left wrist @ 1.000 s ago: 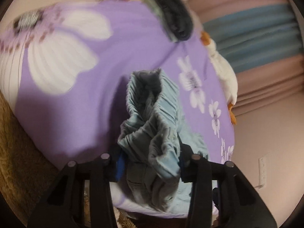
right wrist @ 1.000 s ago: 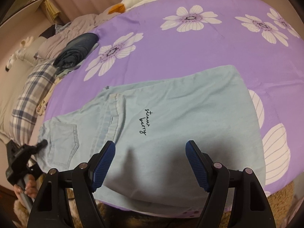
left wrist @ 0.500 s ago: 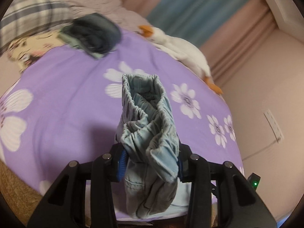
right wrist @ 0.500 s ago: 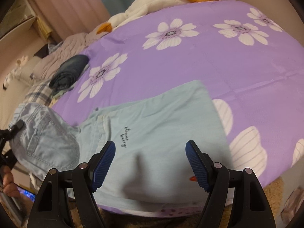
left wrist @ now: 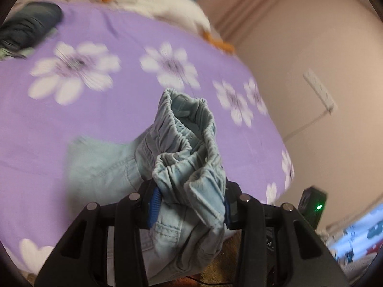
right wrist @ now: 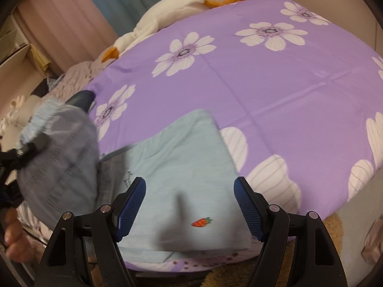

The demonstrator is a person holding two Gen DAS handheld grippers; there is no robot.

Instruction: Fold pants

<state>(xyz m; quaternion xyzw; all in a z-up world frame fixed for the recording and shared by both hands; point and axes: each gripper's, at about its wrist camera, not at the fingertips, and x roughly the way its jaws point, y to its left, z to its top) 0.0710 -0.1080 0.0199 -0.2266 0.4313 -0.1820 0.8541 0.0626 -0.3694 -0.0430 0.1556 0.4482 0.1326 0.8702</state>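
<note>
scene: light blue denim pants (right wrist: pixel 182 167) with a small red strawberry patch (right wrist: pixel 202 222) lie on a purple bedspread with white flowers (right wrist: pixel 275 81); a white plush goose with orange beak and feet (right wrist: pixel 167 12) sits at the far edge, a dark folded garment (left wrist: pixel 26 28) far left.
pants location: leg half flat on the near edge of the bedspread, hem end to the right; waist half lifted off the bed at the left.
left gripper (left wrist: pixel 191 203): clenched on the bunched elastic waistband (left wrist: pixel 186 143), pads pressing the cloth from both sides, fabric standing up out of the jaws and hanging down below them.
right gripper (right wrist: pixel 189 203): released, jaws wide apart, nothing between them; hovers over the flat leg half near the strawberry patch, whether it touches the cloth i cannot tell.
person: a hand (right wrist: pixel 14 236) shows at the lower left of the right wrist view, on the left tool.
step (judged): waist end being carried over to fold the pants in half lengthwise.
key relation: long axis of the pants runs left to right along the near edge; the lifted waist is at the left end, the hem at the right end, so the fold goes rightward over the flat leg half. left hand owns the move; right is nearer the hem and placed to pin it.
blur: left wrist view smeared, edge alignment not readable.
risk (judged): bunched waistband may land crumpled and need smoothing.
</note>
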